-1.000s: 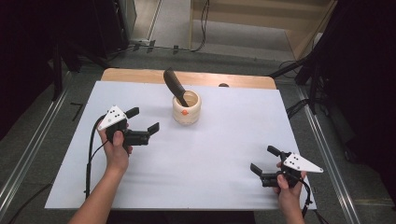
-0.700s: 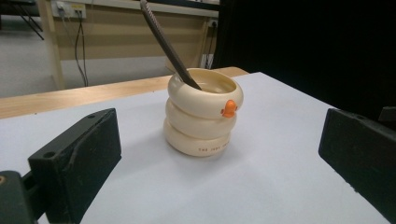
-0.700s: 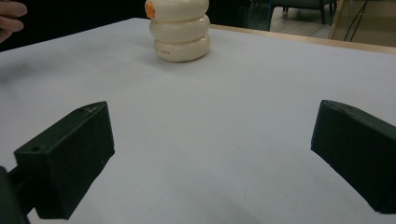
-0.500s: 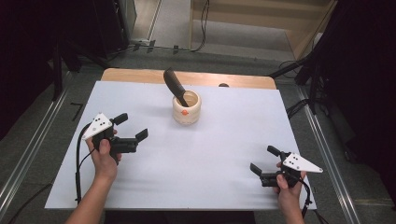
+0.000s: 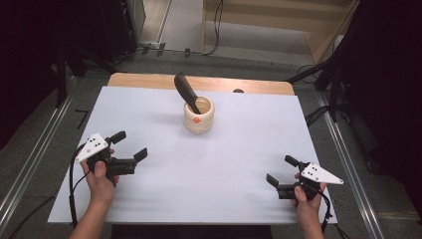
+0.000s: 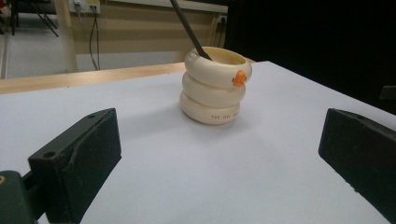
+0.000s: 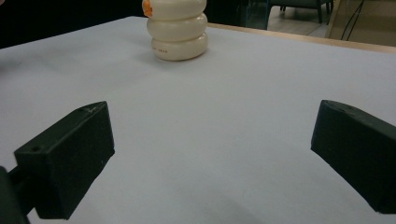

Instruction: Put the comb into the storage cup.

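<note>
A cream ribbed holder [image 5: 199, 115] with a small orange knob stands upright at the back middle of the white table [image 5: 149, 109]. A dark utensil [image 5: 186, 92] leans out of it toward the back left. The holder [image 6: 215, 85] sits ahead of the left gripper's jaws, with the utensil's thin handle [image 6: 189, 29] rising from it. The holder [image 7: 177, 29] also stands far ahead in the right gripper view. My left gripper [image 5: 130, 145] hovers open at the front left, nothing between its jaws. My right gripper [image 5: 282, 172] rests open near the front right edge, also holding nothing.
A wooden strip [image 5: 149, 79] runs along the table's far edge. Metal rails [image 5: 348, 164] flank the table on both sides. Cables [image 5: 74, 169] trail from each gripper toward the person. Wide bare tabletop lies between the grippers and the holder.
The left gripper has drawn back toward the front left corner, away from the holder. The right gripper has stayed where it was.
</note>
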Action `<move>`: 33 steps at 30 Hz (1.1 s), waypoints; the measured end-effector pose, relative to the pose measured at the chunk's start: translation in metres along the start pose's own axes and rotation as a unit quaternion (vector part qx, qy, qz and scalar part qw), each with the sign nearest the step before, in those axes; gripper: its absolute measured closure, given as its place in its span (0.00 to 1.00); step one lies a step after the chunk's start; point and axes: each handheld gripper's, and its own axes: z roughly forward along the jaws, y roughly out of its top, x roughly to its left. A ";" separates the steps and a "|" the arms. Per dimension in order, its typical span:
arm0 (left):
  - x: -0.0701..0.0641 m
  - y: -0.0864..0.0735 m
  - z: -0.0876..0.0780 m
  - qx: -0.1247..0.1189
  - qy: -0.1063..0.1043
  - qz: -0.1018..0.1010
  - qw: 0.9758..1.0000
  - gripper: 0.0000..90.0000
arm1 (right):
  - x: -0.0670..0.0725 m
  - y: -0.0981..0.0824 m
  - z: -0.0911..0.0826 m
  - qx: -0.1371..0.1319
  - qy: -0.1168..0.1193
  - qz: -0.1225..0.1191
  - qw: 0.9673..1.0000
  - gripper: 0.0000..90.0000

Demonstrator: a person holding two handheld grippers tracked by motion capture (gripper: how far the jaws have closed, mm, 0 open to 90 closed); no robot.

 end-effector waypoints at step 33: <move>0.026 -0.039 -0.063 0.023 0.029 0.007 0.999 0.00 | 0.000 0.000 0.000 0.002 -0.011 0.002 1.000 0.00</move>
